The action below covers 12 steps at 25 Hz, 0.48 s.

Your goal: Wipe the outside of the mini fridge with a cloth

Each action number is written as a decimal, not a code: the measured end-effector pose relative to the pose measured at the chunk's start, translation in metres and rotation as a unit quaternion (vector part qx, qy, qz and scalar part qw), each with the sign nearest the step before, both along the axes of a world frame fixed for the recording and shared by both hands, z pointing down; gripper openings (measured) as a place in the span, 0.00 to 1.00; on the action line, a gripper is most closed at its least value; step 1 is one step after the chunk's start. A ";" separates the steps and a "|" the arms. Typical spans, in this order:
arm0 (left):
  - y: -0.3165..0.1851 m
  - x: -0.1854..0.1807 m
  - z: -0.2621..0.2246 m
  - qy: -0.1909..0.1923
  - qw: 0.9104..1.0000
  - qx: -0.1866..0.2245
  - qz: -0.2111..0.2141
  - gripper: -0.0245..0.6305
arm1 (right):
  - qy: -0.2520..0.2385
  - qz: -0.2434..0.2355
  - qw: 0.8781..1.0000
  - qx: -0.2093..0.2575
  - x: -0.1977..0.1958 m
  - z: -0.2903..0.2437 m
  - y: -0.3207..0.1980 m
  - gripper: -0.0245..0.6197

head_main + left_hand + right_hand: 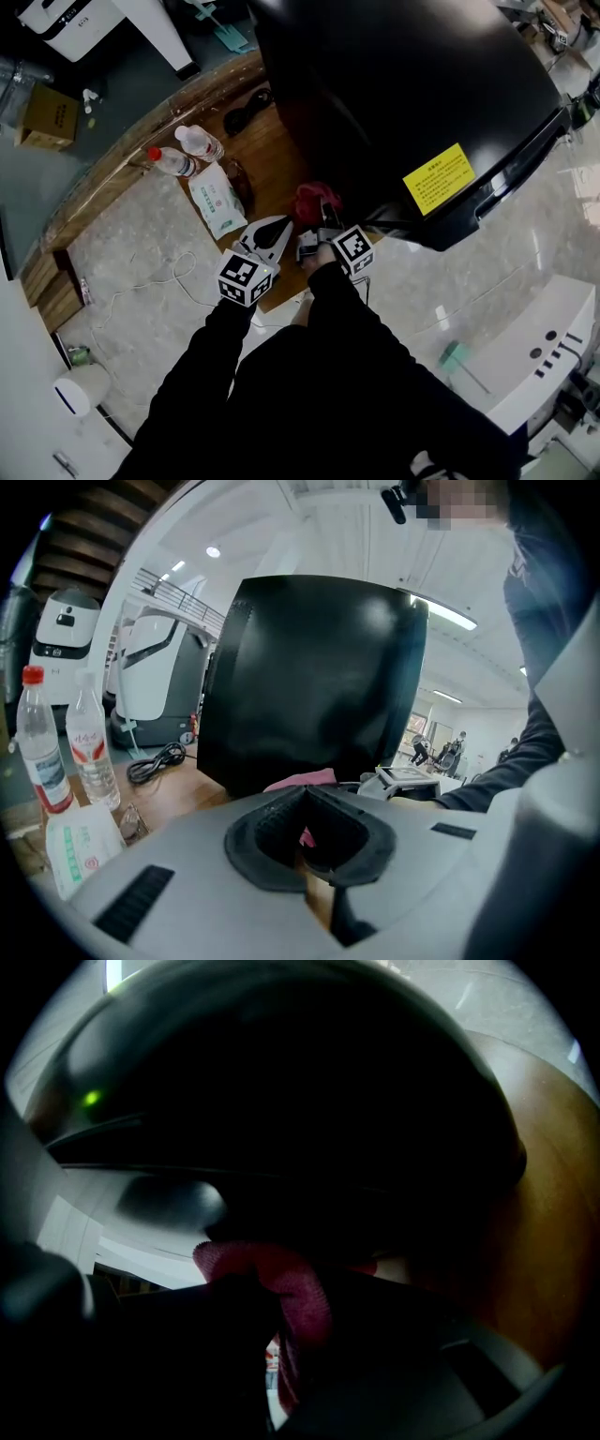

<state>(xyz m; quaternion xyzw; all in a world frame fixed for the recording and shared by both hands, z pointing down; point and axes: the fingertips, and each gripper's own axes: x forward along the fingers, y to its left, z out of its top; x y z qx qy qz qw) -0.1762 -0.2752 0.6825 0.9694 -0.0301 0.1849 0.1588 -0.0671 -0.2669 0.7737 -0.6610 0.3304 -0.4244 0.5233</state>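
The black mini fridge (403,84) stands on a wooden table (267,150), with a yellow label on its side. In the head view my right gripper (325,217) is shut on a red cloth (309,200), which is pressed to the fridge's lower corner. The right gripper view shows the cloth (281,1283) bunched between dark jaws against the fridge (281,1101). My left gripper (278,228) sits just left of it, shut and holding nothing. In the left gripper view the fridge (309,686) and a bit of cloth (302,780) lie beyond the gripper (305,794).
Two water bottles (199,142) (172,161) and a wipes packet (217,199) lie left of the grippers. A black cable (246,111) rests by the fridge's far side. A white cord (150,281) trails on the floor. A white machine (525,347) stands at right.
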 end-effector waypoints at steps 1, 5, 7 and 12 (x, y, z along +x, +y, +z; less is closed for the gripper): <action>0.000 -0.001 0.004 -0.002 1.000 -0.010 -0.005 0.05 | -0.002 0.001 1.000 -0.005 0.000 0.007 0.001 0.14; -0.001 -0.008 0.006 0.002 0.999 -0.030 -0.022 0.05 | -0.014 0.007 1.000 -0.020 -0.001 0.030 0.005 0.14; 0.000 -0.011 0.005 0.002 0.999 -0.029 -0.023 0.05 | -0.022 0.014 0.999 -0.023 0.000 0.041 0.008 0.14; 0.000 -0.022 -0.002 0.001 0.999 -0.020 -0.027 0.05 | 0.002 -0.006 0.999 -0.051 -0.002 0.049 0.010 0.14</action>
